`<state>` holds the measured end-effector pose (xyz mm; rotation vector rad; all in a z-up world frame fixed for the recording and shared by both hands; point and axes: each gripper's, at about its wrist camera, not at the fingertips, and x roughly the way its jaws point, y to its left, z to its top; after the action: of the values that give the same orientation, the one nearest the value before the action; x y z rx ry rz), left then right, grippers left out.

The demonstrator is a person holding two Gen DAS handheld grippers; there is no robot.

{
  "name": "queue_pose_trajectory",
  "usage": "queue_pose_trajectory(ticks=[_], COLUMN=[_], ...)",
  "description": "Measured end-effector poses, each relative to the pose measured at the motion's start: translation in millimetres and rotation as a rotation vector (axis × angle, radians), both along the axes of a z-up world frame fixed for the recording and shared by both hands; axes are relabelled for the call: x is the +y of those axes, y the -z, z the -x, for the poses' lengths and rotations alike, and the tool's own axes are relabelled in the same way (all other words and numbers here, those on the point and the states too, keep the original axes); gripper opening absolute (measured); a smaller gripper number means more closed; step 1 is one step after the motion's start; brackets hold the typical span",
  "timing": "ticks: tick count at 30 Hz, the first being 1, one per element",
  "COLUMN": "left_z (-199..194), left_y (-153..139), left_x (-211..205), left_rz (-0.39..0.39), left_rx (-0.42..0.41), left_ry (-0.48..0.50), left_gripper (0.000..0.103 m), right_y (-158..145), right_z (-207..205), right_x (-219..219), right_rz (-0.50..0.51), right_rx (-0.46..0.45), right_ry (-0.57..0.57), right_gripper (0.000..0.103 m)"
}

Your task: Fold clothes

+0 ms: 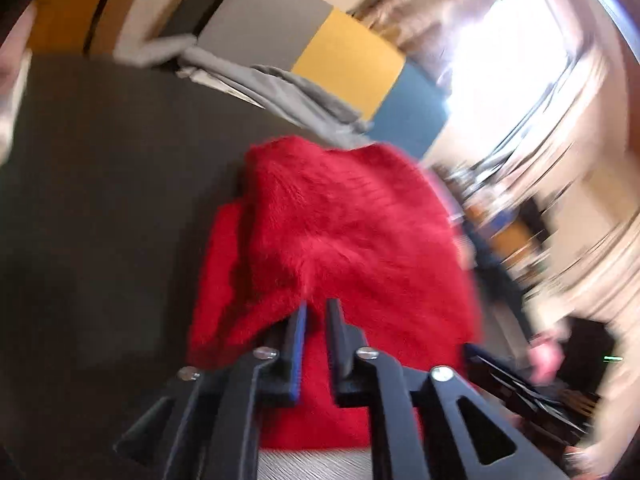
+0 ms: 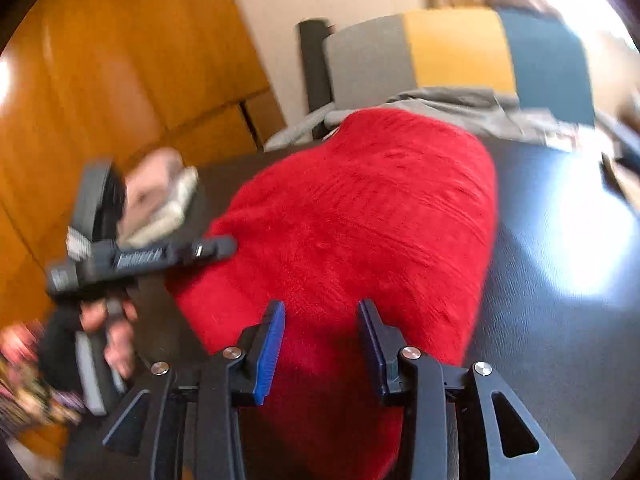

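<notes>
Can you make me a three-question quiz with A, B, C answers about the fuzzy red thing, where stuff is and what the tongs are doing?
1. Where does the grey garment lie?
A. Beyond the red sweater, at the table's far edge
B. On top of the red sweater
C. Held in the right tongs

2. What colours are the cushion panels behind the table?
A. Green, pink, white
B. Grey, yellow, blue
C. All black

3. How do the right tongs stand?
A. Shut flat together
C. Clamped on the grey garment
B. Open, with red sweater showing between the fingers

Answers:
1 A, the grey cloth shows past the sweater's far end.
2 B, three panels sit side by side in both views.
3 B, a wide gap parts the blue pads, while the left tongs pinch the sweater.
</notes>
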<state>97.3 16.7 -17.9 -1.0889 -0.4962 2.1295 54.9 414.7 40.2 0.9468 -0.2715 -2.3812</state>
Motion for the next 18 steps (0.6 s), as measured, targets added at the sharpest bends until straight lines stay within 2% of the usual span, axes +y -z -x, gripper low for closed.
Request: queue_pose_trajectory(ticks=[1, 2, 3, 4, 5, 6, 8, 12, 13, 14, 15, 16, 18], left_z=[-4.6, -9.3, -11.5, -9.4, -2.7, 5.5, 24.1, 56.5, 57.9, 60.0, 64.0, 65.5, 60.3], left_y=[-5.5, -14.3, -23.3, -30.8, -36.4, -39.9, -35.5, -4.9, 0.4, 7.0, 16.0, 21.2, 20.7], left_x=[-7.2, -12.5, -15.2, -12.7, -5.9, 4.3, 23.8, 46.2, 47.2, 47.3, 46.7, 44.5, 43.6], left_rz=[-0.025, -0.035, -0.026, 0.007, 0.052, 0.106, 0.199, 0.340, 0.359, 0.350, 0.319, 0.289, 0.288], left_rx=[0.018, 0.056, 0.101, 0.144, 0.177, 0.193, 0.159, 0.057, 0.038, 0.004, -0.043, -0.066, -0.051], left_ry=[-0.011, -0.029, -0.050, -0.068, -0.074, -0.063, -0.019, 0.039, 0.046, 0.049, 0.047, 0.041, 0.044], left_gripper=[0.017, 0.022, 0.026, 0.033, 0.040, 0.042, 0.045, 0.052, 0.062, 0.073, 0.077, 0.078, 0.078], right_y=[-1.8, -2.5, -2.8, -1.2, 0.4, 2.0, 5.6, 20.0, 23.5, 26.2, 28.8, 31.3, 32.3], right_z=[-1.7, -2.4, -2.2, 1.7, 5.7, 9.6, 18.0, 44.1, 49.4, 53.5, 57.7, 61.6, 65.4], right_x=[12.9, 25.4, 36.9, 43.6, 50.3, 57.1, 69.3, 65.2, 61.9, 57.6, 53.3, 48.9, 37.7], right_rz=[0.063, 0.105, 0.142, 0.155, 0.167, 0.180, 0.205, 0.279, 0.298, 0.294, 0.290, 0.282, 0.229], right_rx=[-0.020, -0.030, -0.041, -0.058, -0.074, -0.091, -0.126, -0.230, -0.251, -0.263, -0.274, -0.284, -0.276], right_ry=[0.027, 0.068, 0.105, 0.125, 0.145, 0.165, 0.200, 0.160, 0.140, 0.129, 0.117, 0.108, 0.110], right_gripper=[0.046, 0.056, 0.061, 0.069, 0.072, 0.072, 0.073, 0.073, 0.073, 0.075, 0.075, 0.075, 0.072])
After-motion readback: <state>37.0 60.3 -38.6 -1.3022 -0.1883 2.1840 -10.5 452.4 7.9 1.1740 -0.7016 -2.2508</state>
